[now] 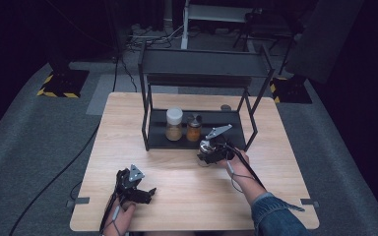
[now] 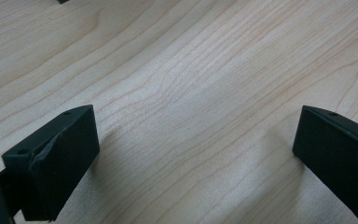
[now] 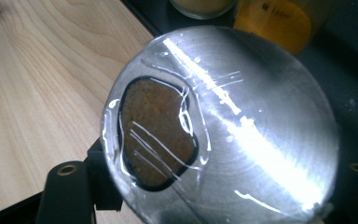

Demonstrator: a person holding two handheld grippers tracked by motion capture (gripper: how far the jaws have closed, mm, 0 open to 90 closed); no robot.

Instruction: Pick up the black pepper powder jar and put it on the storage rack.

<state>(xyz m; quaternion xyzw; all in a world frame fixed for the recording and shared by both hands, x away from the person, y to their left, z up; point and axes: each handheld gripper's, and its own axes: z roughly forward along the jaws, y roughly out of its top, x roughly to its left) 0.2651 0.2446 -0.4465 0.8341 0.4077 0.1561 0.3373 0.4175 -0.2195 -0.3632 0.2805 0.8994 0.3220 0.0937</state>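
Place: at the front edge of the black shelf rack on the wooden tabletop, the right hand-held gripper is clamping a jar with a silvery metal lid, its jaws pressing on the jar's sides.
Jar position: it is standing on the tabletop just in front of the rack's lower tray, near the two jars already sitting there, a white-lidded jar and a smaller amber jar.
Left hand-held gripper: it is hovering low over bare wood near the person's edge, jaws spread wide and holding nothing.
Step in hand: judging by the grip, the grasp is being completed; the jar is not yet on the tray.
Next move: it is likely calling for a lift over the tray's front lip and a set-down to the right of the amber jar, keeping the jar upright and clear of the rack's right post.
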